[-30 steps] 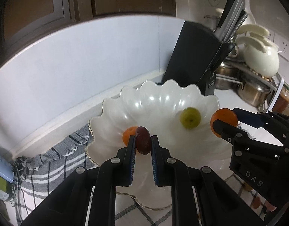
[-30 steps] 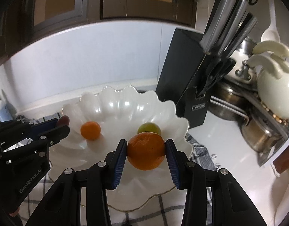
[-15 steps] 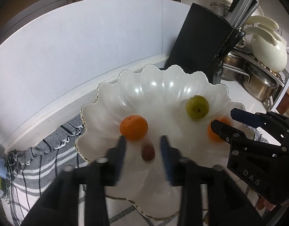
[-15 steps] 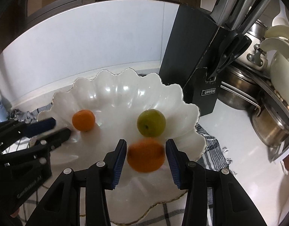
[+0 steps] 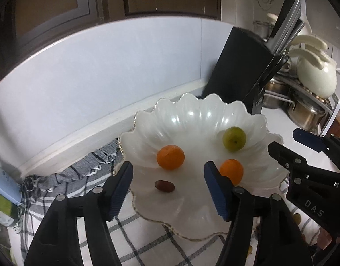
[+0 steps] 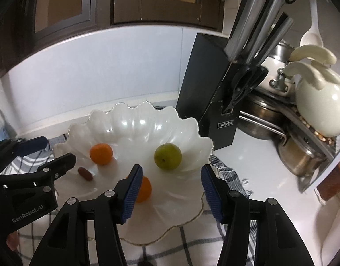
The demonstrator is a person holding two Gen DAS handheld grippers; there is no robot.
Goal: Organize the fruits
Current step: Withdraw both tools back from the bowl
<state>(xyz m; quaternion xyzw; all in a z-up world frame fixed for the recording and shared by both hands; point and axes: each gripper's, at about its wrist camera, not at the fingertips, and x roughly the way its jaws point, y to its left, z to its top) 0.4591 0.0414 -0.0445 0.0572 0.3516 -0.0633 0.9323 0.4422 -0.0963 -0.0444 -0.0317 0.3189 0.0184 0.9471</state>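
Over the near rim of the scalloped white bowl I have both tools hanging. My left gripper has its jaws opening, nothing between the pads; the dark date lies on the bowl floor just beyond its tips. My right gripper is opening too, and the orange sits in the bowl against the inner side of its left finger, not pinched. Further in rest a second, smaller orange toward the left edge and a green fruit toward the right edge. Behind the bowl stands the black knife block.

To finish this release cleanly, I judge I should let both jaws spread fully, then lift straight back so a finger doesn't nudge the orange or roll the date.

A second ago the left pads clamped the date and the right pads clamped the orange above the bowl; now both fruits lie inside it, free.
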